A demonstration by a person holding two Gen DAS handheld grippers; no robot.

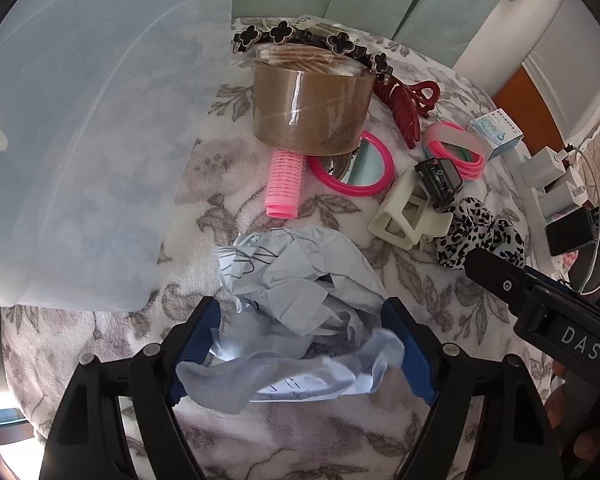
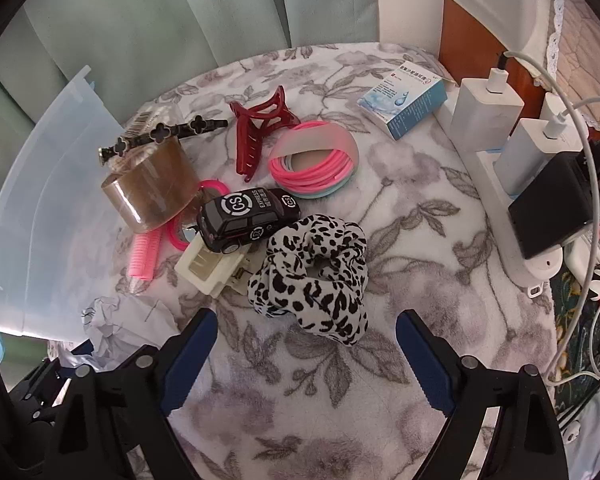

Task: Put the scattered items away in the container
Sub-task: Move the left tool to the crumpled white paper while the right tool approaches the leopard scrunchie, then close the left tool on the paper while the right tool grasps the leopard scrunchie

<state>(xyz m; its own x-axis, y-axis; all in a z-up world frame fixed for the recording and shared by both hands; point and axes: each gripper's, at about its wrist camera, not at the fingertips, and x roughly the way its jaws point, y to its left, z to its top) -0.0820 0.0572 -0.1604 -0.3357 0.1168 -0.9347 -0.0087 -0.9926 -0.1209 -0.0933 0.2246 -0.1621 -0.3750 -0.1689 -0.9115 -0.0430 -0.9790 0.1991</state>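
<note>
A crumpled pale-blue paper ball lies on the floral blanket between the blue pads of my left gripper. Its edges reach both pads, but the jaws stand wide and it does not look squeezed. The translucent plastic container stands just to its left. My right gripper is open over a leopard-print scrunchie, whose near edge lies between the fingertips without touching them. The container shows at the far left of the right wrist view, and the paper ball at lower left.
Scattered items lie behind: brown tape roll, pink hair roller, pink mirror, cream claw clip, toy car, red claw clip, pink bands, blue box. A power strip with chargers lines the right edge.
</note>
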